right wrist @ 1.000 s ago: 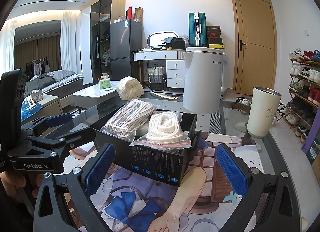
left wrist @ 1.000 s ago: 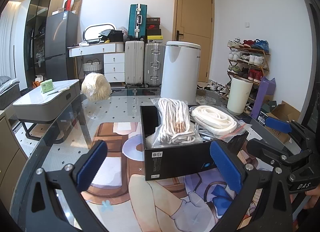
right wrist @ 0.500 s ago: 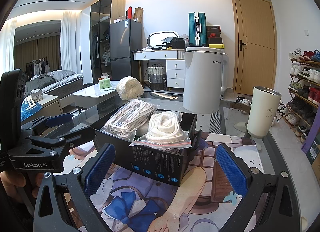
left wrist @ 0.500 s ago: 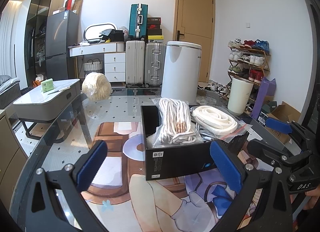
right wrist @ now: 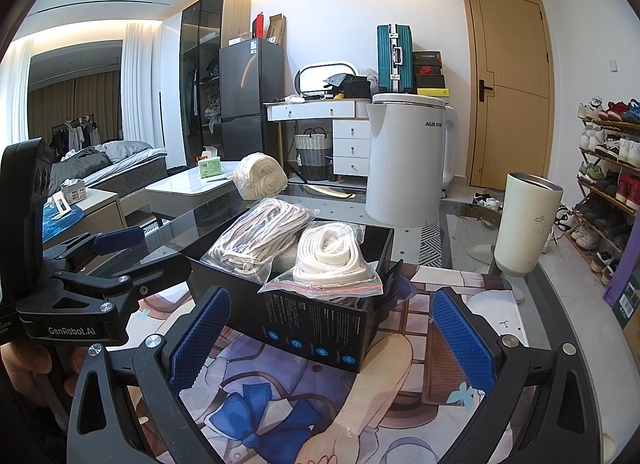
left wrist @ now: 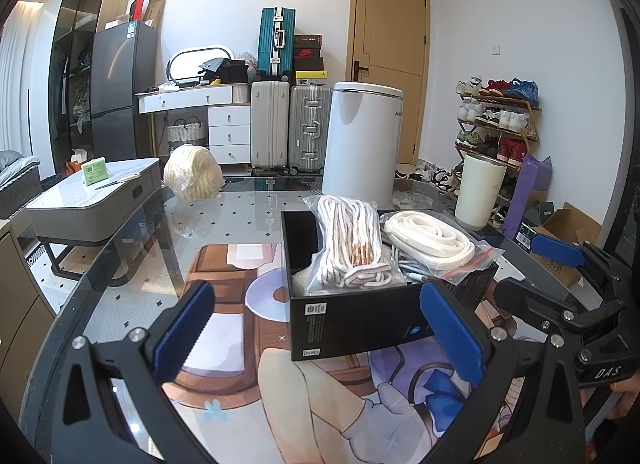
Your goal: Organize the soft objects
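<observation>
Nothing moved | black box (left wrist: 352, 316) holds two bagged ropes (left wrist: 352, 248) | left gripper (left wrist: 320, 328), right gripper (right wrist: 332, 332) both spread apart, empty

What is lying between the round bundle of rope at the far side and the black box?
Nothing lies there. Between the round rope bundle and the black box the left wrist view shows only bare glass table.

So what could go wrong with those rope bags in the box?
The bag of flat white cord hangs over the edge of the black box, so it might slide off onto the mat. The box already looks full, so the round rope bundle on the glass table may not fit. Both the left gripper and right gripper are open, holding nothing.
</observation>
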`<state>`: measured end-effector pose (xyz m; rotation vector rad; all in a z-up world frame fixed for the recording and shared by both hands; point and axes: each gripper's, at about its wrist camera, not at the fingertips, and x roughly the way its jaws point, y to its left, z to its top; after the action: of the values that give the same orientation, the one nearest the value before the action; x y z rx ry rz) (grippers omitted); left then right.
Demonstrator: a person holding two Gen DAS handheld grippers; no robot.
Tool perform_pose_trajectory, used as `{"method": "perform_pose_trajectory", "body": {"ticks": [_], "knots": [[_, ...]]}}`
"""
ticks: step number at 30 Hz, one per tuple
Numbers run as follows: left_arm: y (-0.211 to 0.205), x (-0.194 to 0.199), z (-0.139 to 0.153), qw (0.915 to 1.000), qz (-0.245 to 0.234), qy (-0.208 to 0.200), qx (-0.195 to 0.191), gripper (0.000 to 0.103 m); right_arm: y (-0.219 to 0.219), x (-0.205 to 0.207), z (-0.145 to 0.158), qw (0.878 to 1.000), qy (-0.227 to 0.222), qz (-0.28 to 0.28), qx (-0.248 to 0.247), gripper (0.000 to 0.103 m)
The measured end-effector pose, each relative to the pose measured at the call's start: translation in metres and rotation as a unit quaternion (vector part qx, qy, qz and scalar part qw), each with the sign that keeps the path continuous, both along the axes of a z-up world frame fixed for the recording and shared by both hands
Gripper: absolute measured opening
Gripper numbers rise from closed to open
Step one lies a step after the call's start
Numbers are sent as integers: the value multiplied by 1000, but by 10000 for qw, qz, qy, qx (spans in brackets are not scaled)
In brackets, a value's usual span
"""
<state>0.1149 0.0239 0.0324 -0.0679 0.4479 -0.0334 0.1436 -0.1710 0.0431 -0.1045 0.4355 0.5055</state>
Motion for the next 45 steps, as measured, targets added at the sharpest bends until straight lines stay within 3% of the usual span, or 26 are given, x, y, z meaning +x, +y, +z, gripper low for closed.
{"method": "perform_pose_trajectory", "body": {"ticks": [45], "knots": [[8,-3,-3,9999,87,47,-105,103,0,0,0,10000,0,-4,2,102]]}}
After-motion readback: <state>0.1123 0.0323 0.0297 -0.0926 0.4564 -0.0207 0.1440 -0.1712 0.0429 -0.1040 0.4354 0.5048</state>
